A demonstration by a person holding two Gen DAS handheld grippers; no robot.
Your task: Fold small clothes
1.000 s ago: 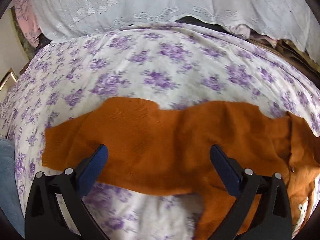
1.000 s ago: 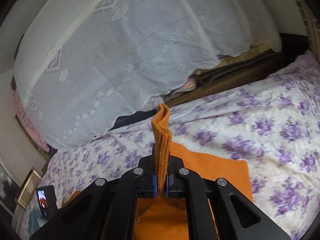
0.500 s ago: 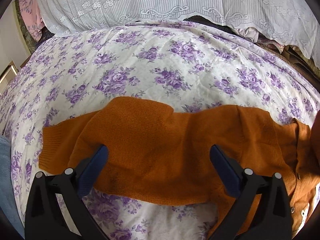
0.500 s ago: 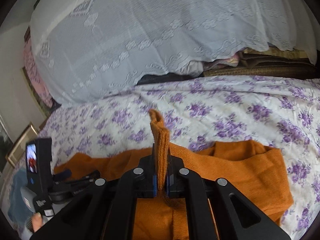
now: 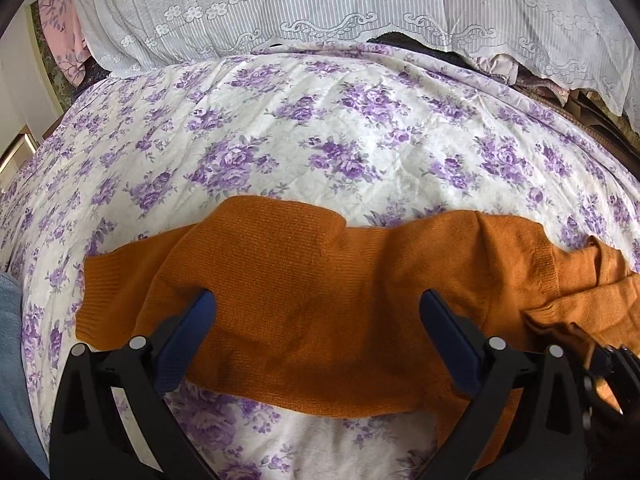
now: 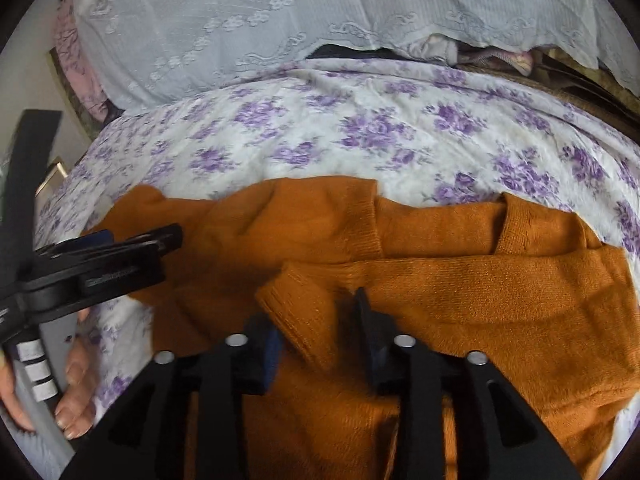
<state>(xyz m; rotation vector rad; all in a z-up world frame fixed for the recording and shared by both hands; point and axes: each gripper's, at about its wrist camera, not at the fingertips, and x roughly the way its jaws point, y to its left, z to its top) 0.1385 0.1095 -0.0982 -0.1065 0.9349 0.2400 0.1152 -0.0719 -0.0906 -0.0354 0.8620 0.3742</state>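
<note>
Sleeve cuff (image 6: 304, 312) lowered onto sweater (image 6: 480, 304), right gripper (image 6: 316, 344) opening (cuff between).

Both wrist views angled steeply down, close over the bed (image 5: 320, 128), facing the lace curtain (image 6: 280, 20); shared: orange cardigan (image 5: 320, 300), floral bedspread.

Orange knit cardigan (image 5: 312, 304), partly folded

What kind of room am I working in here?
Most likely a bedroom: the orange cardigan lies on a purple-flowered bedsheet, with bedding stacked under a white lace cover behind.
</note>
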